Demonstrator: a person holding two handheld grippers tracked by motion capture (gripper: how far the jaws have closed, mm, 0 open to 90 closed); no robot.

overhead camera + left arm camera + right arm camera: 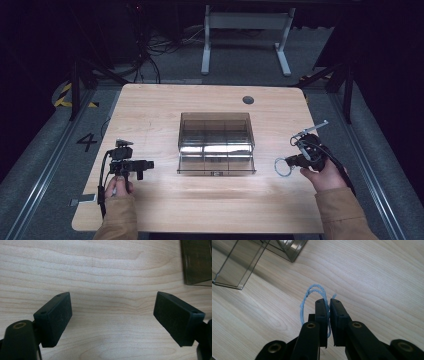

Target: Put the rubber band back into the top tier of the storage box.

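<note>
Wood surface (165,107): smoked clear divided box (216,142) centred. Left tool (112,315) wide, empty. Right tool (328,307) clamps pale blue loop (312,293), possibly twisted cord.

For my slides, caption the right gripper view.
Right tongs shut on a light blue twisted cord loop above the wooden table, beside a clear organizer box.

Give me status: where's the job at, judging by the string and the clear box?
Done: the right hand-held gripper is shut on a light-blue string loop, held near the table's right side. In hand: just that loop. The left hand-held gripper is open over bare wood, carrying nothing. Left, probably: getting the loop into the clear compartment box at mid-table; I can't see anything inside it, though glare hides part.
</note>
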